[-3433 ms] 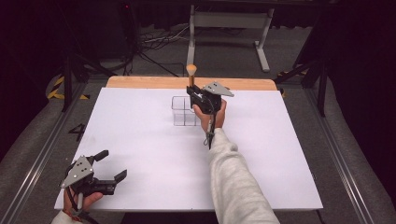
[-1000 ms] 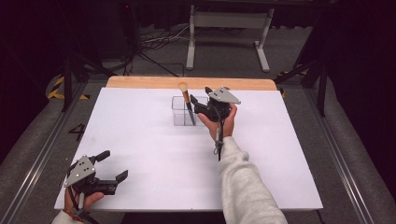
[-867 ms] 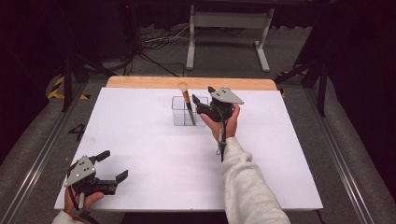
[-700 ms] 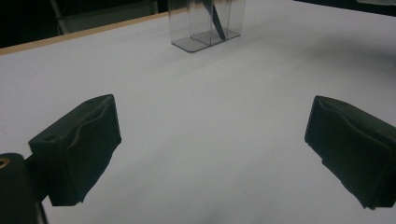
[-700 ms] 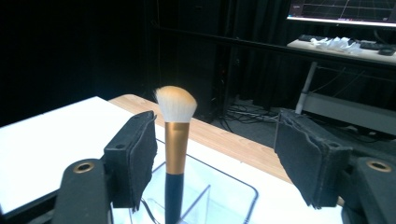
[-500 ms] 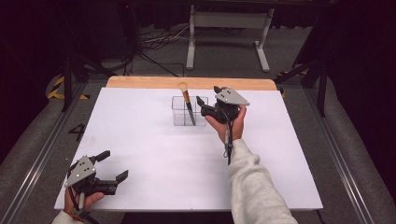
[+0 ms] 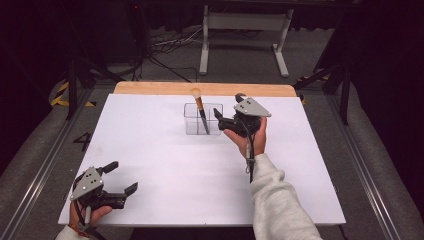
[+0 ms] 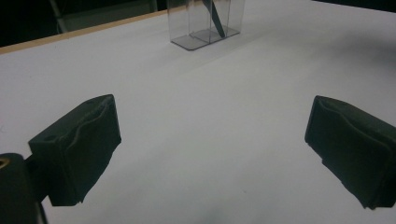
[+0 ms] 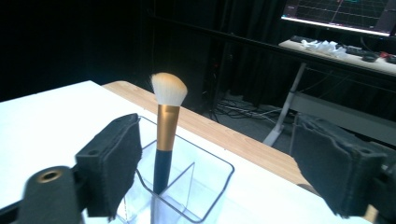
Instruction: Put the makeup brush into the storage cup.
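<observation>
Inside clear organizer point(image 7: 202, 119), brush point(image 7: 200, 111) handle tip blurred; right claw point(image 7: 225, 120) agape.

Black tongs point(image 7: 226, 119) — grey three-cornered plates, pale grey sleeve point(image 7: 277, 202).

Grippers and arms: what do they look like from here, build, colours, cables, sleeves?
Both the left gripper and right gripper are black, each topped by a grey three-cornered plate, with blocky black padded fingers. A dark cable trails from the right one along a light grey sleeve.
</observation>
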### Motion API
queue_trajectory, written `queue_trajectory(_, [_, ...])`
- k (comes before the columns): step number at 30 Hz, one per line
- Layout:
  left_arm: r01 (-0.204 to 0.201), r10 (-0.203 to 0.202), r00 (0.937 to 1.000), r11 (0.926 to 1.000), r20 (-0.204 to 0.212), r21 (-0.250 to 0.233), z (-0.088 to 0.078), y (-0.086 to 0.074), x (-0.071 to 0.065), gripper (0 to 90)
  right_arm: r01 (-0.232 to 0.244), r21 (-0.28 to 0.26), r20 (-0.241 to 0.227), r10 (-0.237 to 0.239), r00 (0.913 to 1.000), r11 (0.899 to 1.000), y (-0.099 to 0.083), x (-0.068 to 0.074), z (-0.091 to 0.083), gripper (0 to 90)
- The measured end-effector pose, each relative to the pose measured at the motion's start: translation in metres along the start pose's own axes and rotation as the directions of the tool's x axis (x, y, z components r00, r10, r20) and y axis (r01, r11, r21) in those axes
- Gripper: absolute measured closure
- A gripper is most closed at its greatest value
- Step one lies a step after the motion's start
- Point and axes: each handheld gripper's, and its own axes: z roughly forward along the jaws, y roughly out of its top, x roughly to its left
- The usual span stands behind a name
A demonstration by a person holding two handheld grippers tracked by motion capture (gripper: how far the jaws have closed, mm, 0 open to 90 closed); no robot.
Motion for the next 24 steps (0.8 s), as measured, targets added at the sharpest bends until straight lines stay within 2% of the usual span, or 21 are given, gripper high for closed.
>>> queue_trajectory(24, [-0.007,0.007,1.0000,1.0000,0.001,0.004,0.002,0.000,-0.001,4.0,0.047,-0.003,0.020,-0.047,0.9987,0.999,-0.009,-0.002,-0.025,14.0])
